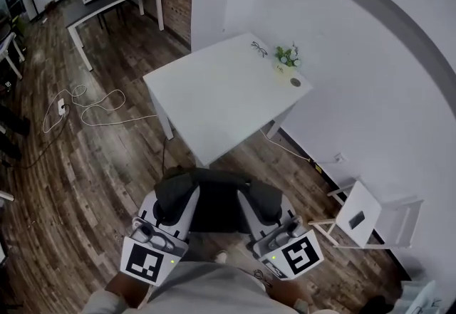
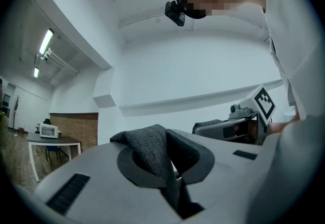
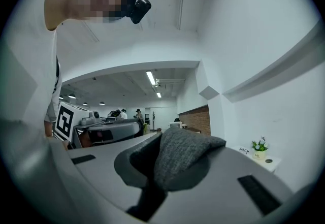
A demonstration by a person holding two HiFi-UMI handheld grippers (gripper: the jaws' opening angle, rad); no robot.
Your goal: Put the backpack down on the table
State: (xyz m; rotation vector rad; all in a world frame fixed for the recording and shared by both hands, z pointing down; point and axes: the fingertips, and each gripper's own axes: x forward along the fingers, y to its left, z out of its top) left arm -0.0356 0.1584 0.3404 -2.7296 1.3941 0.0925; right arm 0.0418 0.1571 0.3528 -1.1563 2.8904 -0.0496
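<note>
Grey fabric backpack (image 1: pixel 214 209) hangs near, over wood floor (image 1: pixel 92 163), fingers (image 2: pixel 86 177) of left gripper (image 1: pixel 173 207) and right gripper (image 1: pixel 262 214) clenched on it; white desk (image 1: pixel 214 102) beyond has bare room, plant (image 1: pixel 288 56) at its far-right corner.

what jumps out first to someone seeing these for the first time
A dark grey backpack hangs low in the head view, its fabric pinched by the left claw and the right claw. Just ahead stands a white table, with a small potted plant at its far corner.
</note>
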